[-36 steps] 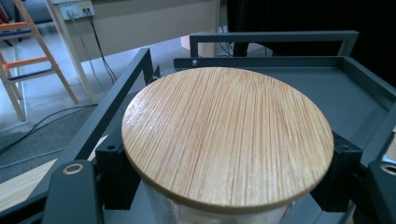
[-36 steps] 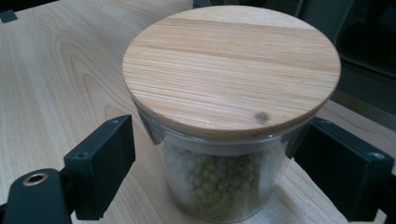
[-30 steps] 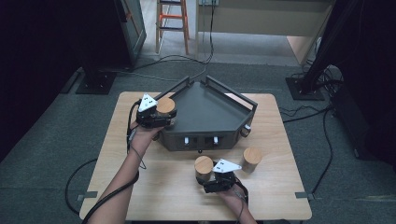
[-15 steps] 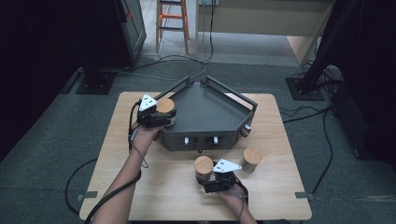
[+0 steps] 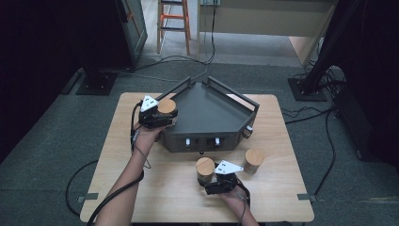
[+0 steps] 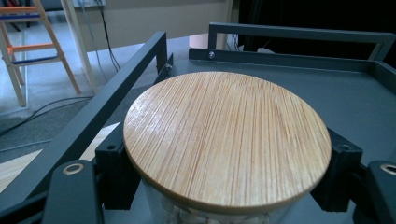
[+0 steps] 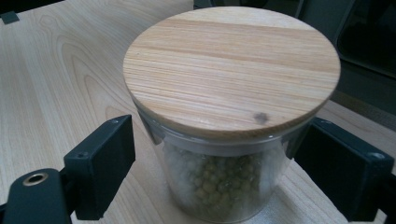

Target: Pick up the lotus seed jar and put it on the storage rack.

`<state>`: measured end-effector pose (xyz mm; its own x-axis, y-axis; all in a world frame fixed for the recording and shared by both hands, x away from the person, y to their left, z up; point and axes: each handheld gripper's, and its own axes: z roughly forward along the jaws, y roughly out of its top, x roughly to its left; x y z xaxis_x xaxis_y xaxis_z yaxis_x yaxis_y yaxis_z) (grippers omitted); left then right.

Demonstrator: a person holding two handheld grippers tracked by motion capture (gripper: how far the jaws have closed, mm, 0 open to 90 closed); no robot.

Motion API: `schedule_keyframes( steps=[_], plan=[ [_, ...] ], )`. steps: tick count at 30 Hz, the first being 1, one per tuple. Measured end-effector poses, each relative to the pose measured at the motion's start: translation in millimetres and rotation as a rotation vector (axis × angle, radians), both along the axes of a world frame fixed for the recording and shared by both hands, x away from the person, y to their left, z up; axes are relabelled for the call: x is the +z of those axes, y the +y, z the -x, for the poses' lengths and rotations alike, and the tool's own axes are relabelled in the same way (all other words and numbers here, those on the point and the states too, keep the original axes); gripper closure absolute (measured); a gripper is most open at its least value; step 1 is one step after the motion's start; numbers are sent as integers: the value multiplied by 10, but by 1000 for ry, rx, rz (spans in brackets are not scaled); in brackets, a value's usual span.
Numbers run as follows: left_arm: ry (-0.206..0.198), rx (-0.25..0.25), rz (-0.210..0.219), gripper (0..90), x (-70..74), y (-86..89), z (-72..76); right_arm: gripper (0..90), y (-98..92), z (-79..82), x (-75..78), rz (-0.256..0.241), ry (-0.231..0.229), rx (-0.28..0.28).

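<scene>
A glass jar with a round wooden lid [image 5: 167, 107] [image 6: 224, 140] hangs over the left corner of the dark grey railed tray [image 5: 211, 113] [image 6: 355, 93]. My left gripper [image 5: 162, 117] [image 6: 226, 177] is shut on it just below the lid. A second lidded jar [image 5: 205, 167] [image 7: 229, 74], holding green peas, stands on the wooden table in front of the tray. My right gripper [image 5: 208, 178] [image 7: 219, 177] is open, its jaws on either side of this jar's glass, with a gap at the left pad [image 7: 100, 163].
A third wooden-lidded jar [image 5: 254, 160] stands on the table [image 5: 155, 188] to the right of my right gripper. The tray has raised rails along its back edges and knobs on its front face. Cables trail over the floor behind the table.
</scene>
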<state>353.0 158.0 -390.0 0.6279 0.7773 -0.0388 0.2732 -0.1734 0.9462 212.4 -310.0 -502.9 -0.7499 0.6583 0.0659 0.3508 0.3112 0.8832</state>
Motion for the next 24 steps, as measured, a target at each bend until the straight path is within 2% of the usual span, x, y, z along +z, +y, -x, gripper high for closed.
schedule_keyframes(
  steps=[15, 17, 23, 24],
  plan=[
    [-24, -6, 11, 247, -69, 27, 22, 125, -7, -2, -3, -1, -3, 8],
    [-30, -8, 13, 213, -78, 26, 28, 125, -6, -1, -3, -2, -2, 7],
    [-39, -11, 24, 196, -81, 64, 65, 125, 3, -1, 0, 3, -2, 7],
    [-39, -12, 25, 156, -84, 69, 63, 125, 4, -1, 1, 4, -2, 8]
  ],
)
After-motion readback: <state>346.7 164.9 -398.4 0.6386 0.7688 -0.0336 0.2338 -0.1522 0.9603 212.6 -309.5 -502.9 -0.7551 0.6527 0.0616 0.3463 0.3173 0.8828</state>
